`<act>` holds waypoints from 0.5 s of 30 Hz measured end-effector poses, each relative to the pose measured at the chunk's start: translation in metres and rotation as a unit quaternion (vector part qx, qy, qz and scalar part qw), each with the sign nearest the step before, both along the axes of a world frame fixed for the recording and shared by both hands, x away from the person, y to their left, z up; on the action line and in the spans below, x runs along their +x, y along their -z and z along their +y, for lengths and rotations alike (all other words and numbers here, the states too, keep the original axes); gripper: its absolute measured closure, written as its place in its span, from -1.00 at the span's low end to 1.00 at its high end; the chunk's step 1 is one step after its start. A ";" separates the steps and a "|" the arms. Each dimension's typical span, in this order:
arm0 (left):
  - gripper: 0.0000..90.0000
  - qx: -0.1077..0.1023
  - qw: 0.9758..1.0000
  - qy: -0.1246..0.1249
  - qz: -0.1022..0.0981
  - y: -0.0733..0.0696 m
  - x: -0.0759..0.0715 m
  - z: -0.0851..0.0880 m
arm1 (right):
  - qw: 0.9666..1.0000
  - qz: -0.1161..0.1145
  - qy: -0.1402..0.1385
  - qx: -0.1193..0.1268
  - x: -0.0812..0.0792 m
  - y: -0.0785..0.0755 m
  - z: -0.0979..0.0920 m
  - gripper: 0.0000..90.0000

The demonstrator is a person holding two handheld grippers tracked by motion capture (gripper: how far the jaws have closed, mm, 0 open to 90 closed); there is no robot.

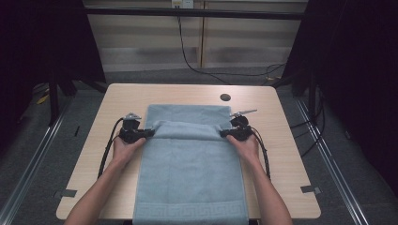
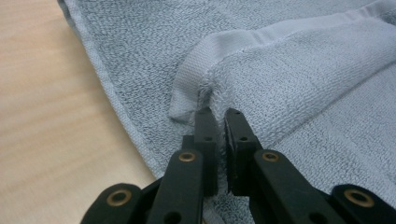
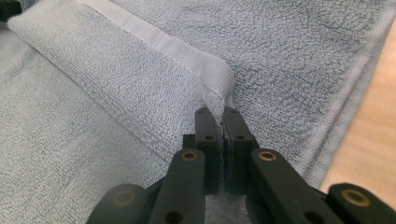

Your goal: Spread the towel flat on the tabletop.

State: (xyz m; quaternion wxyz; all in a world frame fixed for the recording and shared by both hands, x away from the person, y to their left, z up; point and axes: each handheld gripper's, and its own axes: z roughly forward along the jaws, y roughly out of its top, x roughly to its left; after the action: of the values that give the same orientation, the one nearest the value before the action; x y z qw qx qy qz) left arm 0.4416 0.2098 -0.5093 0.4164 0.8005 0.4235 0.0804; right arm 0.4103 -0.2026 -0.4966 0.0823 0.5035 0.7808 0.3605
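A: Where did the towel (image 1: 190, 178) lie?

B: Flat on the surface (image 1: 117, 101), lengthwise, with its patterned hem hanging at the edge nearest the person. The far end was doubled back toward the person, so a raised fold ran across the towel, held at each side.

A: Held by what?

B: The left tongs (image 1: 151, 132) were clamped on the towel's left end of that fold. In the left gripper view their jaws stood nearly together with terry pinched between them, just under the curled white hem (image 2: 205, 60). The right tongs (image 1: 223, 133) gripped the towel's right end of the fold; in the right gripper view the jaws were shut tight on the cloth below the hem (image 3: 187, 53).

A: How far along did the folding look?

B: Early, I'd judge. Both far corners were taken and lifted off the towel, and a short stretch of cloth lay doubled over, but most of the towel was one layer. The lifted edge would have to be carried down to the patterned hem, laid square and let go.

A: Anything else around the towel?

B: A dark round hole (image 1: 225, 97) in the surface beyond the towel's far right corner, and a cable (image 1: 187, 58) on the floor farther off.
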 end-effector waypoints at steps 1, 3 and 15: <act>0.89 0.001 1.000 -0.006 -0.005 0.001 0.003 -0.001 | 1.000 -0.004 0.001 -0.005 0.003 0.000 0.002 0.94; 0.89 0.003 1.000 -0.009 -0.011 0.001 0.008 -0.001 | 1.000 -0.009 0.006 -0.009 0.009 0.000 0.003 0.94; 0.89 -0.017 0.999 -0.029 -0.003 -0.003 0.017 -0.002 | 0.997 -0.025 0.028 0.060 0.021 -0.004 -0.012 0.94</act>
State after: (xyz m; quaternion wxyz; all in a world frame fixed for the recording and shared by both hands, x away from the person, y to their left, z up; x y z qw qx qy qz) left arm 0.4585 0.2078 -0.5064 0.4284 0.7804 0.4468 0.0881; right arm 0.4316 -0.2141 -0.4929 0.0822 0.5201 0.7410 0.4167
